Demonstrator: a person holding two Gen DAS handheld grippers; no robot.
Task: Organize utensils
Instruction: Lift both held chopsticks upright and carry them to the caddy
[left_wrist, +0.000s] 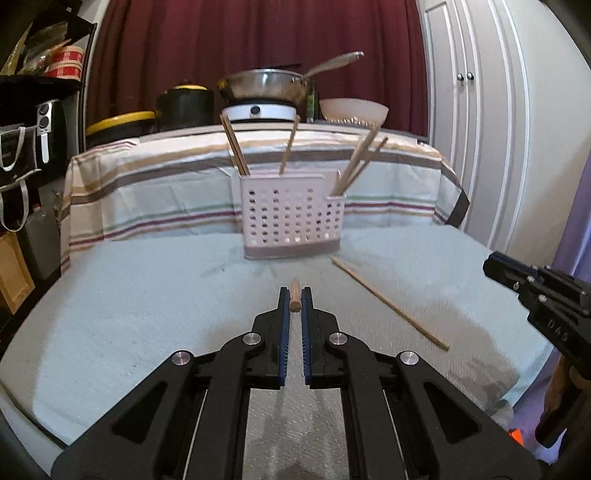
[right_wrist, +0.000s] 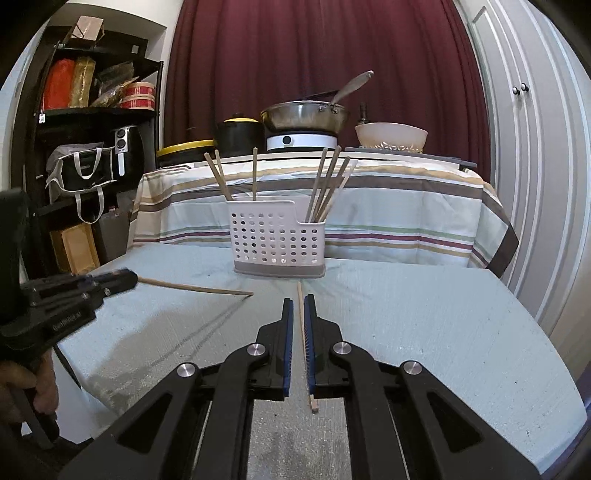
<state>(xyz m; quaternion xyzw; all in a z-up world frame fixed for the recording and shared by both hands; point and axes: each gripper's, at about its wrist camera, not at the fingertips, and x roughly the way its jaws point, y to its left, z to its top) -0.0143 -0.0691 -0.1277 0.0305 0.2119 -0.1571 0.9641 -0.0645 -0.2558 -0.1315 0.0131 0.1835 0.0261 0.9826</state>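
My left gripper (left_wrist: 294, 300) clenched on a chopstick (left_wrist: 294, 298) before the white caddy (left_wrist: 291, 221), end-on here — right view shows its length, right gripper (right_wrist: 300, 306) clenched on another chopstick (right_wrist: 305, 343).

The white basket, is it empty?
No, the white basket has wooden chopsticks standing up in it.

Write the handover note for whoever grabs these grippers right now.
Left gripper: shut on one held chopstick, clear of the cloth.
Right gripper: shut, empty.
Loose chopstick: flat on the table in front of the caddy, below the right gripper.
Done: standing chopsticks already fill both ends of the caddy.
Left: drop in the held one, then pick up the loose one.
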